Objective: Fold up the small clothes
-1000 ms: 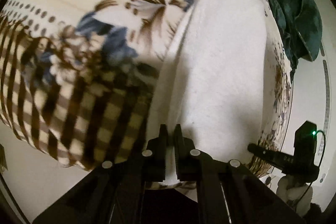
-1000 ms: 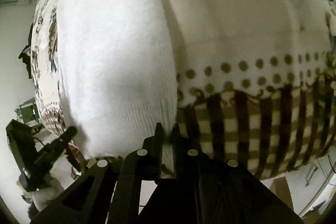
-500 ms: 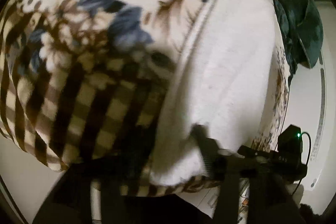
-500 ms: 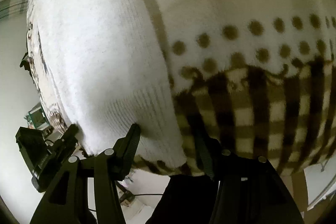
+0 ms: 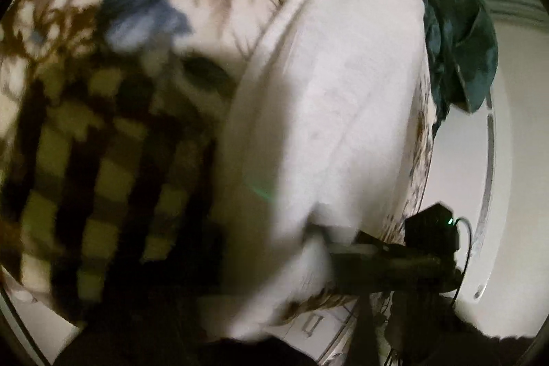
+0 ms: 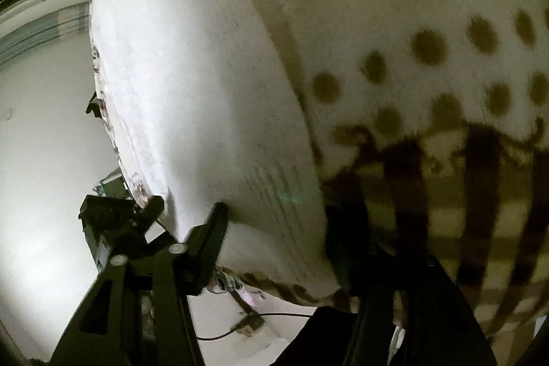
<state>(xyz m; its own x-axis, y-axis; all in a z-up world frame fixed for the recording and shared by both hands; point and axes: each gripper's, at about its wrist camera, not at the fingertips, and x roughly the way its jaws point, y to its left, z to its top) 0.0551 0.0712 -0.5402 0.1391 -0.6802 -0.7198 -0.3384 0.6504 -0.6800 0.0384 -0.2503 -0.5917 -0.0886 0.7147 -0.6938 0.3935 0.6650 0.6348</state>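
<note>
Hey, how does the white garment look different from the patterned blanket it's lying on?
The white garment is plain, with a fine ribbed knit near its end; the blanket carries brown dots and dark checks. The white garment is the smaller piece and lies on top as a long band; the blanket spreads out beyond it on both sides. Both are soft, light-coloured fabrics lying flat.

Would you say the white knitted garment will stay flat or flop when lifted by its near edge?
The white knitted garment will probably flop: it already drapes softly over the patterned blanket. Its fuzzy ribbed hem likely grips well rather than slipping. It looks fairly thick, so folds may spring open.
</note>
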